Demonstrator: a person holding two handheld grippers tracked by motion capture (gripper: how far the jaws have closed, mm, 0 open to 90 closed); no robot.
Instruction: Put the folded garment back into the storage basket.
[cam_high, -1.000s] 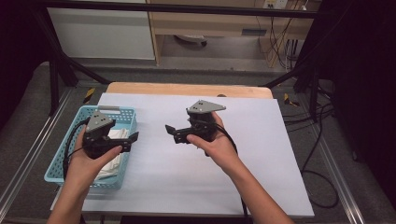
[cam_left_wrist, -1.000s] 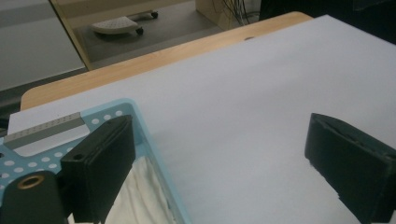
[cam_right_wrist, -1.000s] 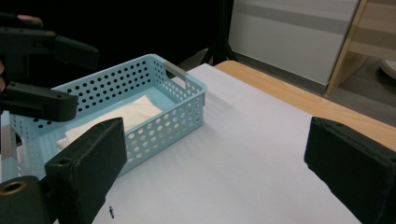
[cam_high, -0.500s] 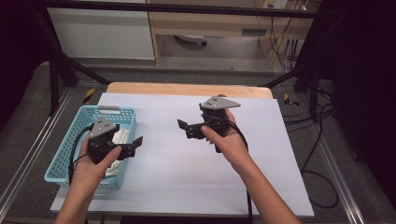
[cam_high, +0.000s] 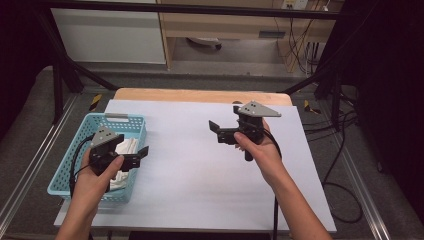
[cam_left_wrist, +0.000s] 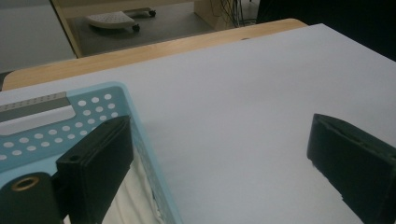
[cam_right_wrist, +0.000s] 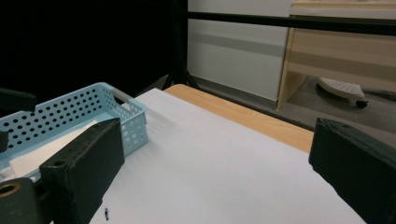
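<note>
Claw on my left (cam_high: 141, 153) hung spread and empty at the right rim of the blue basket (cam_high: 82, 138), which sat at the bench's left edge with white cloth (cam_high: 125, 147) lying inside. Over the white sheet (cam_high: 190, 165) covering the bench (cam_high: 200, 95), my right claw (cam_high: 216, 132) was spread too, holding nothing. Between them, bare sheet blocked neither. Beyond stood a wooden cabinet (cam_high: 225, 25).

Around our worktable

We see white paper (cam_high: 200, 165) covering the wooden table (cam_high: 200, 95), a wheeled base (cam_left_wrist: 114, 19) under the desk (cam_high: 225, 22), cables (cam_high: 345, 165) on the floor.
</note>
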